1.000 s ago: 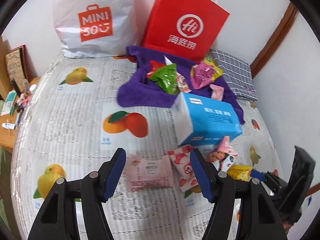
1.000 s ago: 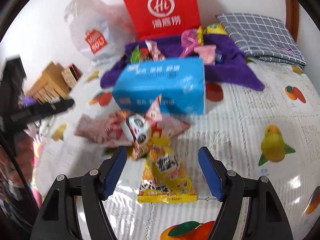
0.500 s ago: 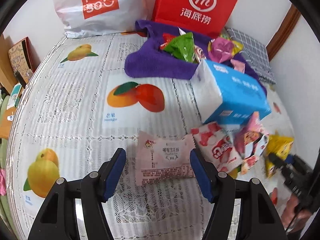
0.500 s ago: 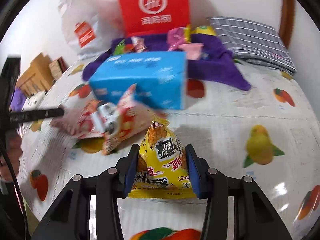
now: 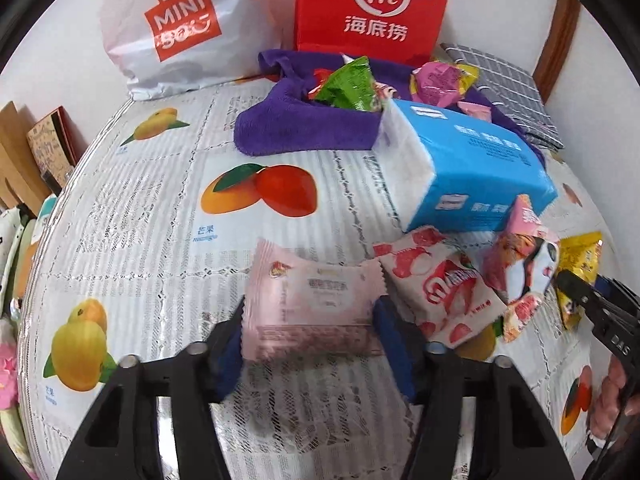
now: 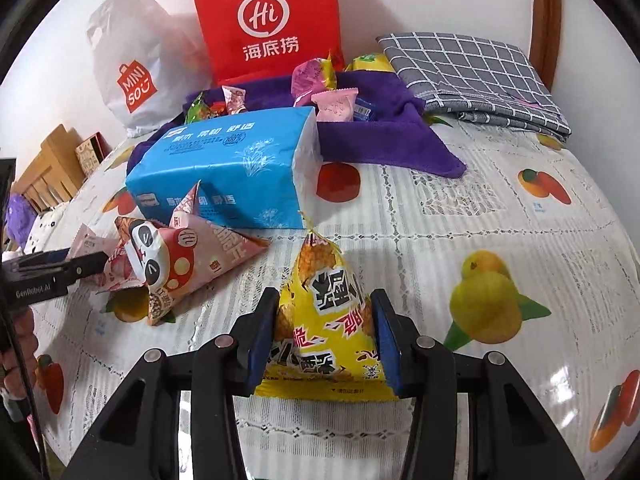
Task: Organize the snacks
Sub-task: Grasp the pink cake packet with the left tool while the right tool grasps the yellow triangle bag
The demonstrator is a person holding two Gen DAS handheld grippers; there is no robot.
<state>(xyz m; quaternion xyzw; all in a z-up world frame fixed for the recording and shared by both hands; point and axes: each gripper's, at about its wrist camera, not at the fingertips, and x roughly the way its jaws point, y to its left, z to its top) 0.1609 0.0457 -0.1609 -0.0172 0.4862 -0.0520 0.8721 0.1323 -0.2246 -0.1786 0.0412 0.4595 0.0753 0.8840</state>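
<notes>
right gripper [image 6: 326, 340] clamped on yellow snack pouch [image 6: 326, 320] at 6 o'clock | left gripper [image 5: 308, 332] jaws just closing, pads against pale pink packet [image 5: 310, 306] edges at 6 | blue tissue pack [image 5: 468, 172] at 2, bare tablecloth [image 5: 140, 208] toward 10 | purple towel [image 5: 304, 124] holding snacks at 12

flat pale pink packet [image 5: 312, 304]; yellow pyramid packet [image 6: 326, 320] upright on the tablecloth.
</notes>
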